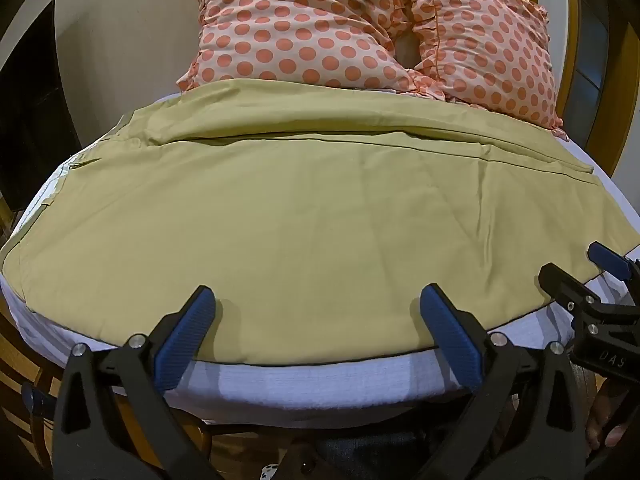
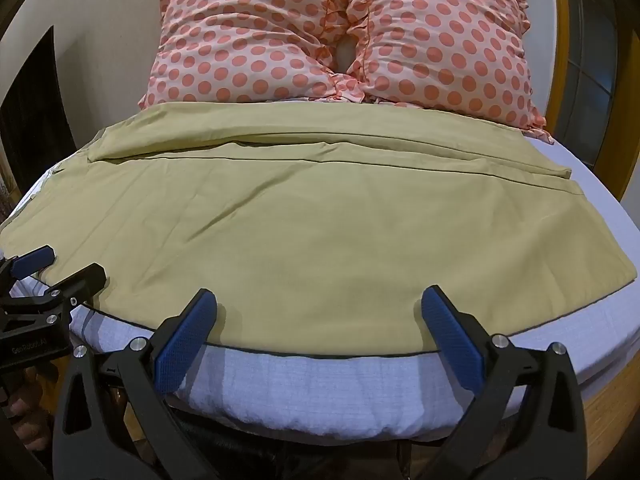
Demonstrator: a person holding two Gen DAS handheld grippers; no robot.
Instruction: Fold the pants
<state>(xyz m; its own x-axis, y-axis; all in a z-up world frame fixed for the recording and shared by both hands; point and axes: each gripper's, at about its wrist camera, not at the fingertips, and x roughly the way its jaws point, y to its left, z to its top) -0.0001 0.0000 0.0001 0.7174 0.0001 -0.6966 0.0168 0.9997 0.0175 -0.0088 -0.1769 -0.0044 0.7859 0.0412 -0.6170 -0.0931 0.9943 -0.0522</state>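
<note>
Olive-green pants [image 1: 304, 216] lie spread flat across the bed, also in the right wrist view [image 2: 288, 224], one leg folded along the far side. My left gripper [image 1: 316, 300] is open and empty, hovering over the pants' near hem. My right gripper [image 2: 318, 300] is open and empty, over the near hem further right. The right gripper shows at the right edge of the left wrist view [image 1: 580, 268]; the left gripper shows at the left edge of the right wrist view [image 2: 60, 268].
Two polka-dot pillows [image 1: 320, 24] [image 2: 440, 40] lie at the far end of the bed. The white sheet's [image 1: 304, 388] [image 2: 320, 384] near edge drops off below the grippers. A wooden frame [image 2: 560, 40] stands at right.
</note>
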